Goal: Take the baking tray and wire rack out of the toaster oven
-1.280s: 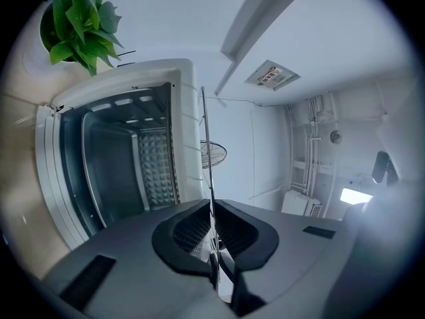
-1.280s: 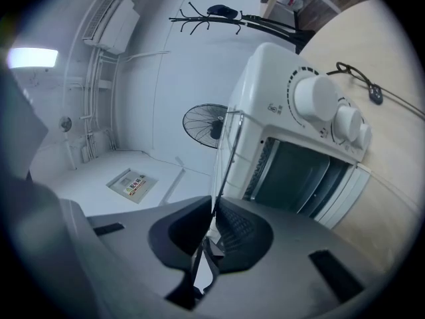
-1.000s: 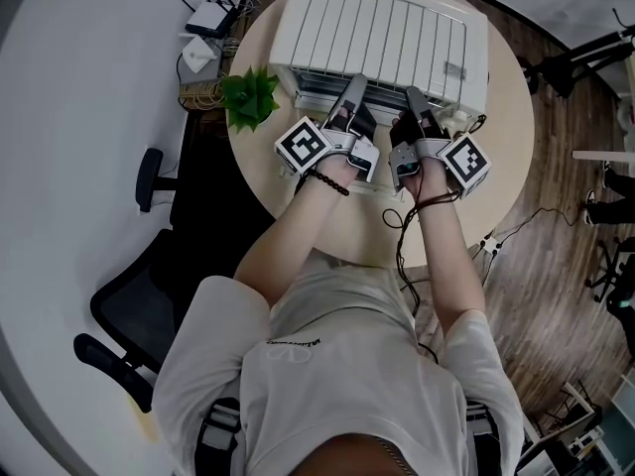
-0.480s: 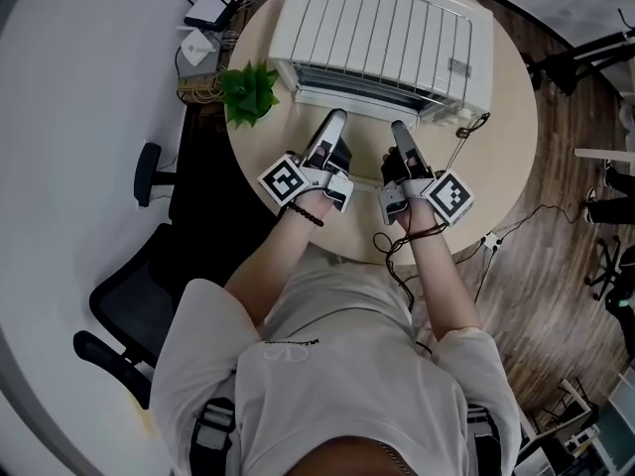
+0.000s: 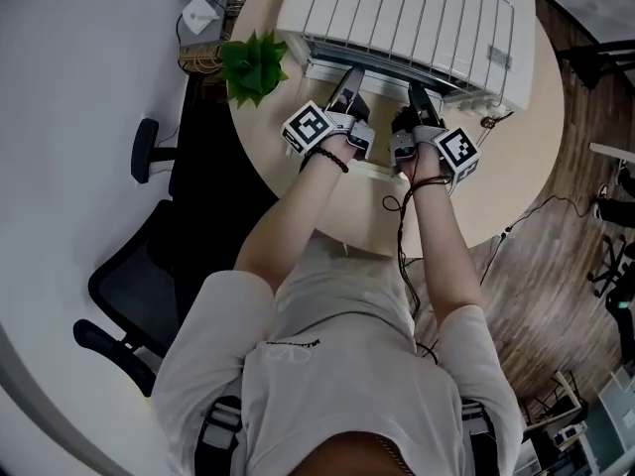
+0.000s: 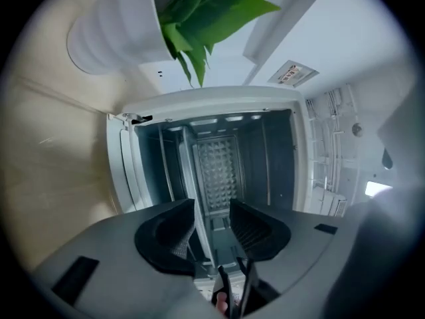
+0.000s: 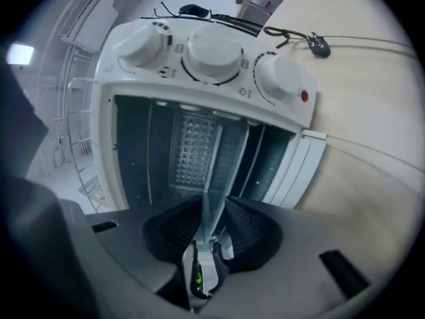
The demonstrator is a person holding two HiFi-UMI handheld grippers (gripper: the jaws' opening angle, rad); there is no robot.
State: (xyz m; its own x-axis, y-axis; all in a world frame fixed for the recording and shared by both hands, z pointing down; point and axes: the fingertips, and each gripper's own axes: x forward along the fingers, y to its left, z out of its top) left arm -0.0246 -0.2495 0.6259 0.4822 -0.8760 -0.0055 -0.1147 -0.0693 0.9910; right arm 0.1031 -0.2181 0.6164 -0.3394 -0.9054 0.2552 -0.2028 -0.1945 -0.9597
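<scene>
The white toaster oven (image 5: 417, 13) stands on the round table with its front open. In the head view my left gripper (image 5: 352, 72) and right gripper (image 5: 417, 92) both reach into its mouth, side by side. A thin grey tray (image 6: 199, 198) shows edge-on and runs out between the left gripper's (image 6: 214, 228) jaws, which are closing but still stand off it. The same tray (image 7: 218, 185) lies between the right gripper's (image 7: 216, 221) open jaws. A dimpled metal surface (image 7: 192, 148) shows deeper inside. I cannot make out the wire rack as a separate thing.
A green plant in a white pot (image 5: 253, 67) stands left of the oven, close to my left gripper. Three knobs (image 7: 212, 52) sit on the oven's right side. A cable (image 7: 319, 45) lies on the table (image 5: 496, 186) there. An office chair (image 5: 139, 296) is at the left.
Both grippers left the oven's upper front edge, drew back toward the person, then went forward and lower into the oven's mouth. Their jaws have come apart.
</scene>
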